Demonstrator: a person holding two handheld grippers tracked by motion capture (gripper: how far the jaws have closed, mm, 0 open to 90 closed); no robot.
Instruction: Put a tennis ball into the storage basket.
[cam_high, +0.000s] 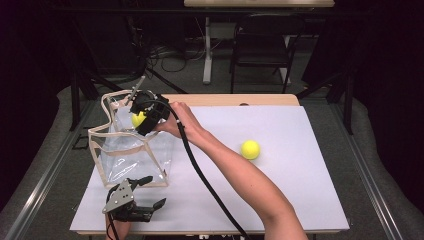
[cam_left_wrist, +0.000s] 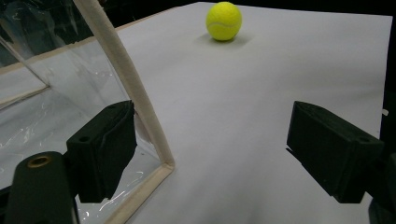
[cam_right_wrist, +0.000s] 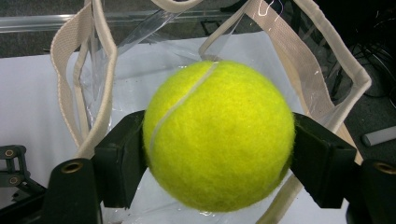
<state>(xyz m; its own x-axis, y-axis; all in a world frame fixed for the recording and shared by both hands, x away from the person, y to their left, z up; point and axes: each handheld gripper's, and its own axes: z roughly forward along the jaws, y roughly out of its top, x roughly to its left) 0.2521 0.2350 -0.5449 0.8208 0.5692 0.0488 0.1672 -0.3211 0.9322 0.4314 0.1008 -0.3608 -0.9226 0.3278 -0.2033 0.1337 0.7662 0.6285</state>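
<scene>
Fuzzy yellow-green felt, crossed by one pale curved seam, covers the tennis ball (cam_right_wrist: 219, 135) that the right gripper (cam_high: 143, 116) pinches between its blocky black jaws, one pad pressed into each side of the round ball. It hangs over the open mouth of the clear bag (cam_high: 131, 150) at the desk's left side. That bag is glossy see-through plastic, creased and glinting with reflections, boxy in shape, with every edge and both looped handles bound in flat cream webbing. In the right gripper view the webbing shows a woven grain and the handles curve up on both sides of the ball.

Low at the bag's near corner sits the left gripper (cam_high: 150, 191), its matte black jaws spread wide with nothing between them; in the left gripper view one jaw lies just beside the bag's cream corner edge. A grey three-cornered plate rides on top of it. A thick black cable trails from the right gripper along the person's forearm.

A second tennis ball (cam_high: 250, 149), same fuzzy yellow, rests alone on the desk's right half, well apart from the bag. The desk (cam_high: 300, 200) is covered by a smooth, matte pale sheet with a wooden rim showing at the far edge. Beyond it the room is dark: grey carpeted floor, black drapes, a black chair (cam_high: 262, 47), a white table leg and loose cables.
</scene>
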